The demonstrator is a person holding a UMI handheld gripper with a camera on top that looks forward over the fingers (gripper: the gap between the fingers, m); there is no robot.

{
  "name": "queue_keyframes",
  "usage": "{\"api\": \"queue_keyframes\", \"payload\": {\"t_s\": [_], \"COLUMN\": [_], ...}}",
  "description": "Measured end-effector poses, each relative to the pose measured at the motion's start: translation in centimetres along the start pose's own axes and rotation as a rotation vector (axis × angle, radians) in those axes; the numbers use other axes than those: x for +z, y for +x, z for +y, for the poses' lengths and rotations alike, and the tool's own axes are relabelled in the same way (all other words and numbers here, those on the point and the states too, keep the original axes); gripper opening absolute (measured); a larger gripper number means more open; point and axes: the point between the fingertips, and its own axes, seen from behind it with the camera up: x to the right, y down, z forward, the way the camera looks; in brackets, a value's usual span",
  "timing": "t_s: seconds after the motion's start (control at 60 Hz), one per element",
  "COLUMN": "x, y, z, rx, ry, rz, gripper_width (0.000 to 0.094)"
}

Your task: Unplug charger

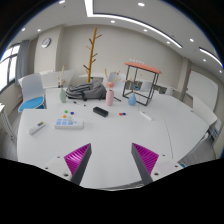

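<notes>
Fingers of the gripper are being held spread wide apart above the near part of a white counter, with nothing caught between the magenta pads; only bare counter is being seen in the gap. Well beyond the fingers, a small dark block, possibly the charger, is lying flat near the counter's middle, though whether a cable is attached cannot be told. To its left, a white tray with small blue and coloured pieces is being seen, and farther left a pale flat item is lying on the counter. Behind these, a grey bag-like heap is resting at the counter's far side, with a light blue bottle standing upright to the right of it. A wooden coat stand is rising behind the heap, a stool-like frame with an orange top is standing at the far right, and a white chair is being seen at the far left.
</notes>
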Motion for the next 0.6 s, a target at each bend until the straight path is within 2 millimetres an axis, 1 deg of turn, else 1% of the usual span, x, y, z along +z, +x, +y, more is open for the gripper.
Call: {"api": "queue_keyframes", "payload": {"t_s": [0.033,0.067,0.083,0.1,0.267,0.283,0.3,0.367,0.383,0.45,0.467,0.533,0.6], "x": [0.1,0.1,0.2,0.3,1.0,1.5,1.6,1.6,1.3,1.0,1.3,1.3,1.4], "y": [-0.4,-1.2,-1.2,-2.2,-8.9,-9.6,-10.2,-13.0,-13.8,-16.7,-17.5,-20.0,-21.6], "z": [-0.1,-0.3,-0.4,-0.6,-1.3,-1.6,-1.7,-1.8,-1.7,-1.8,-1.7,-1.7,-1.4], "rx": [-0.004,-0.007,-0.009,-0.012,-0.035,-0.039,-0.043,-0.059,-0.061,-0.070,-0.071,-0.080,-0.076], "ry": [0.001,0.005,0.007,0.008,0.021,0.023,0.025,0.031,0.032,0.041,0.046,0.055,0.053], "rz": [-0.008,-0.011,-0.015,-0.015,-0.068,-0.076,-0.082,-0.110,-0.116,-0.148,-0.156,-0.184,-0.202], "gripper_width": [0.0855,0.0856,0.0854,0.0854,0.0854,0.0855,0.0855,0.0854,0.0855,0.0856,0.0853,0.0853,0.0851]}}
